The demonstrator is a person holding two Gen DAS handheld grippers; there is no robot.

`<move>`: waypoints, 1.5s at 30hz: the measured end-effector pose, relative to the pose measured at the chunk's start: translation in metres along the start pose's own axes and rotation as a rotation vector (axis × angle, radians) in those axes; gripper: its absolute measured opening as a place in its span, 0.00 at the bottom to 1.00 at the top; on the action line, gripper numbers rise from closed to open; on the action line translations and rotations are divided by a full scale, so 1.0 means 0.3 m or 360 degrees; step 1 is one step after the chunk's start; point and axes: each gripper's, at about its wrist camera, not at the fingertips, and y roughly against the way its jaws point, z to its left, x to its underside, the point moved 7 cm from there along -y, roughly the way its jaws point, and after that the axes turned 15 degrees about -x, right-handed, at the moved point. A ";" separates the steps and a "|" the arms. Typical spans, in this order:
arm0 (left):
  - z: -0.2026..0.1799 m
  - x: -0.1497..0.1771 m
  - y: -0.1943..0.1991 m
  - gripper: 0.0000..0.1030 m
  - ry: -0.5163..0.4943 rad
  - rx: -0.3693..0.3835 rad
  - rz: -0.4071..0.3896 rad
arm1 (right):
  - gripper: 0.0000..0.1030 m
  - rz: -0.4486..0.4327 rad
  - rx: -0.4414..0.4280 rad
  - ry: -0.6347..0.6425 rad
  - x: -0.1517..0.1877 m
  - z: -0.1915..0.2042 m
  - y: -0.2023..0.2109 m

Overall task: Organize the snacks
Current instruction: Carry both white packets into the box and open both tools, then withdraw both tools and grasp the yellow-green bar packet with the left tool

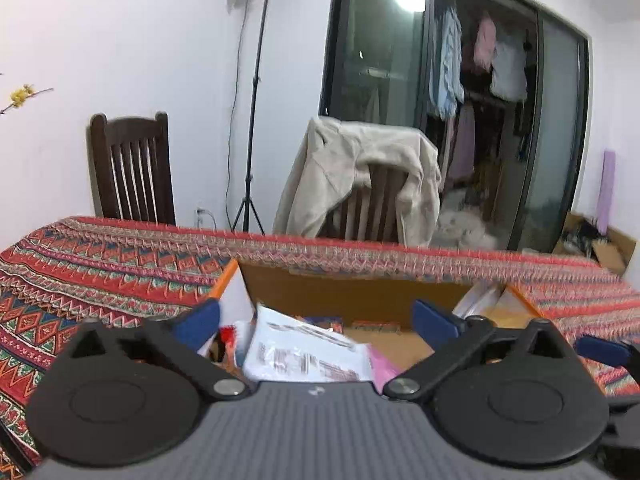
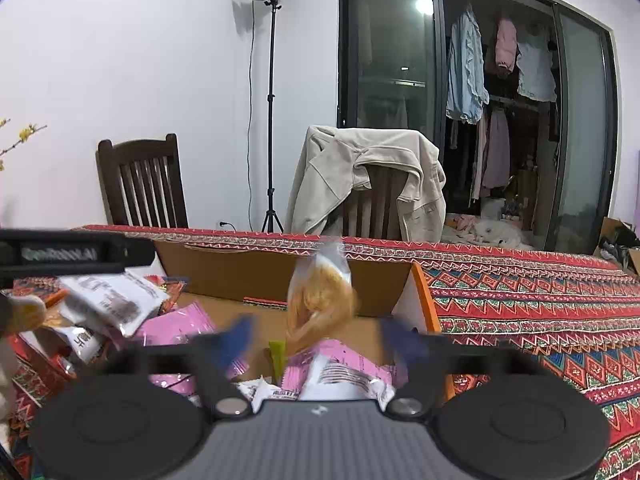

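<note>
In the left wrist view my left gripper (image 1: 316, 322) stands open over a cardboard box (image 1: 352, 292). A white printed snack packet (image 1: 304, 352) lies in the box below and between the blue fingertips (image 1: 200, 322), and neither pad touches it. In the right wrist view my right gripper (image 2: 320, 338) is open too, with its blue pads blurred. Just beyond them a clear bag of yellow snacks (image 2: 320, 296) shows blurred and upright over the box floor (image 2: 240, 312), free of both pads. Pink packets (image 2: 176, 324) and white packets (image 2: 112, 300) are piled in the box.
The box sits on a table under a red patterned cloth (image 2: 520, 304). Behind the table stand a dark wooden chair (image 2: 144, 184), a chair draped with a beige jacket (image 2: 368, 176) and a lamp on a tripod (image 2: 272, 120). A black casing (image 2: 60, 254) juts in at the left.
</note>
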 end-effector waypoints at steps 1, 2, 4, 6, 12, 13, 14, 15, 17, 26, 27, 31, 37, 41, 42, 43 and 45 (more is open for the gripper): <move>0.003 -0.003 0.007 1.00 0.0001 -0.0011 -0.0011 | 1.00 -0.0013 -0.0006 0.0002 -0.001 0.001 0.009; 0.005 -0.005 0.013 1.00 -0.0002 -0.0019 -0.0011 | 1.00 -0.0024 -0.0015 -0.0001 -0.002 0.003 0.017; 0.008 -0.007 0.028 1.00 0.0006 -0.0023 -0.0017 | 1.00 -0.0032 -0.0028 -0.0019 -0.003 0.004 0.033; 0.011 -0.015 0.045 1.00 0.0002 -0.0029 -0.0020 | 1.00 -0.0041 -0.0019 -0.0019 -0.011 0.007 0.046; 0.033 -0.040 0.113 1.00 0.0003 0.0008 0.0042 | 1.00 -0.0075 0.0010 -0.0037 -0.053 0.015 0.126; 0.041 -0.038 0.128 1.00 -0.0013 0.0009 0.0050 | 1.00 -0.0075 0.0008 -0.0040 -0.057 0.019 0.147; 0.049 -0.033 0.142 1.00 -0.0024 0.0007 0.0059 | 1.00 -0.0073 0.0012 -0.0039 -0.056 0.021 0.169; 0.060 -0.025 0.157 1.00 -0.0029 0.0011 0.0072 | 1.00 -0.0073 0.0020 -0.0035 -0.055 0.024 0.193; 0.078 -0.004 0.181 1.00 -0.0045 0.0024 0.0116 | 1.00 -0.0074 0.0029 -0.0029 -0.053 0.029 0.243; 0.115 0.183 0.308 1.00 -0.0186 0.0086 0.0310 | 1.00 0.0024 0.0020 -0.0070 0.098 0.058 0.425; 0.118 0.206 0.323 1.00 -0.0200 0.0098 0.0328 | 1.00 0.0038 0.0018 -0.0074 0.116 0.060 0.437; 0.121 0.281 0.387 1.00 -0.0256 0.0133 0.0364 | 1.00 0.0092 0.0018 -0.0100 0.202 0.074 0.486; 0.109 0.368 0.460 1.00 -0.0292 0.0183 0.0421 | 1.00 0.0150 -0.0002 -0.0130 0.296 0.100 0.542; 0.095 0.420 0.497 1.00 -0.0325 0.0234 0.0453 | 1.00 0.0176 -0.0015 -0.0129 0.340 0.111 0.569; 0.090 0.433 0.506 1.00 -0.0342 0.0242 0.0456 | 1.00 0.0182 -0.0016 -0.0131 0.345 0.115 0.570; 0.085 0.445 0.514 1.00 -0.0357 0.0248 0.0461 | 1.00 0.0187 -0.0016 -0.0133 0.347 0.114 0.574; 0.074 0.469 0.524 1.00 -0.0385 0.0262 0.0477 | 1.00 0.0191 -0.0019 -0.0139 0.351 0.113 0.584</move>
